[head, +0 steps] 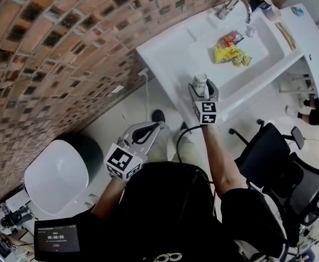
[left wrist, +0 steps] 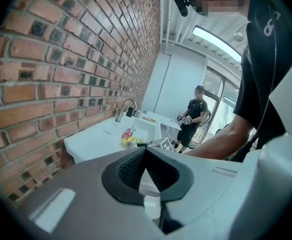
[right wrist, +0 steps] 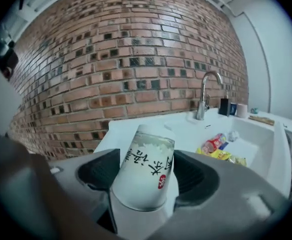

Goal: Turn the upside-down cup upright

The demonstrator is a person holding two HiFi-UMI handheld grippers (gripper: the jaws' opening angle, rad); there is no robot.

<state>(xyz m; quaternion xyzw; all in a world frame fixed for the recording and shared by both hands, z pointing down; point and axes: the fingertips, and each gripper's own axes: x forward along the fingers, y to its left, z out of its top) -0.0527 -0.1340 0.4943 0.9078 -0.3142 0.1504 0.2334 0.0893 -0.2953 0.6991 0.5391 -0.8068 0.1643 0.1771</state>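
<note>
A white paper cup with red and black print sits between the jaws of my right gripper, which is shut on it. Its narrow base points up and away, its wide mouth lies toward the camera, and the print reads inverted. In the head view the cup is held at my right gripper over the front part of the white sink counter. My left gripper hangs lower, away from the counter, holding nothing. In the left gripper view its jaws meet at the tips.
The sink basin holds yellow and red snack packets, with a faucet behind it. A brick wall runs along the left. Black office chairs stand at the right, a white round lid at the lower left. Another person stands beyond the sink.
</note>
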